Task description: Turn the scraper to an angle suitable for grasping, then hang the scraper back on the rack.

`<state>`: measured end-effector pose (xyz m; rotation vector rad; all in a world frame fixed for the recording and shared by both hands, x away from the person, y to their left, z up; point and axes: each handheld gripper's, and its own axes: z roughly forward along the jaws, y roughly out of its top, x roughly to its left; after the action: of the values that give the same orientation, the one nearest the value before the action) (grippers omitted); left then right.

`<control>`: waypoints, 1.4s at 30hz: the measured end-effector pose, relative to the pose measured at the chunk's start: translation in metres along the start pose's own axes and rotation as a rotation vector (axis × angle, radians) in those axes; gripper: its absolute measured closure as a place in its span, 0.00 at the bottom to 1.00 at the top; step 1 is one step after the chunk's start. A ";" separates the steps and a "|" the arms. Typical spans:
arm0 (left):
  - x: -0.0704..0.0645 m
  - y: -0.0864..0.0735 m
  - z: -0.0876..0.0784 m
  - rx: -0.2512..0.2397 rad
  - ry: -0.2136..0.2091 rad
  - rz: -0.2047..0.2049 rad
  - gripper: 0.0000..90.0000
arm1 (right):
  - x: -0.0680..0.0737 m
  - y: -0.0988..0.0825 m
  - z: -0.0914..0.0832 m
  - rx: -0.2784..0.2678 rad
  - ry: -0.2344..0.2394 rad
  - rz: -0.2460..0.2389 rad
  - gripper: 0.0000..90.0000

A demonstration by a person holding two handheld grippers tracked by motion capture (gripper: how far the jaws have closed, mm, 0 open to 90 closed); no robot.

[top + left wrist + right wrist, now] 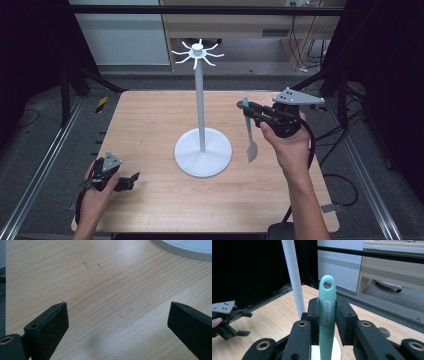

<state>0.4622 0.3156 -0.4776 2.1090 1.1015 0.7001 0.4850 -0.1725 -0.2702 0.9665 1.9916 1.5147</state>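
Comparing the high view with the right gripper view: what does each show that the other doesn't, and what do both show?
High view alone: the hooks on top of the white stand, the spatula's flat blade hanging off the table, and the right gripper from outside. Right gripper view alone: the hanging hole in the green spatula handle, with both pads pressed on the handle. Both: the wooden table, the stand's pole, the spatula, and the left gripper, open and holding nothing.

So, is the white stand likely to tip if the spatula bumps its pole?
Probably not easily: the white stand has a wide round base flat on the table. Its tall thin pole could still sway. The spatula, clamped in the right gripper, looks light.
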 end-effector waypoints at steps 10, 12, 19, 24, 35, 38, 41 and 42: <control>-0.001 0.000 0.000 0.002 -0.002 0.003 0.03 | 0.003 0.012 -0.003 -0.035 0.005 0.005 0.83; -0.001 0.000 0.000 0.001 0.001 0.001 0.03 | 0.005 0.016 -0.004 -0.046 0.010 -0.001 0.83; -0.002 0.000 0.001 0.003 -0.003 0.005 0.03 | 0.010 0.025 -0.003 -0.065 0.017 -0.006 0.83; -0.001 0.000 0.000 0.001 -0.003 0.003 0.03 | 0.014 0.031 -0.006 -0.078 0.021 -0.011 0.83; 0.000 0.001 0.001 -0.003 -0.003 0.000 0.03 | 0.020 0.044 -0.008 -0.085 0.015 -0.025 0.83; 0.000 0.001 0.000 0.001 -0.003 0.002 0.03 | 0.023 0.048 -0.010 -0.094 0.018 -0.031 0.83; -0.001 0.000 0.000 -0.001 -0.003 0.001 0.03 | 0.025 0.052 -0.010 -0.098 0.022 -0.036 0.83; 0.000 0.000 -0.001 -0.003 -0.002 0.000 0.03 | 0.026 0.053 -0.010 -0.101 0.022 -0.036 0.83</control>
<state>0.4616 0.3154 -0.4773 2.1070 1.0991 0.6989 0.4745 -0.1509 -0.2152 0.8719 1.9172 1.5968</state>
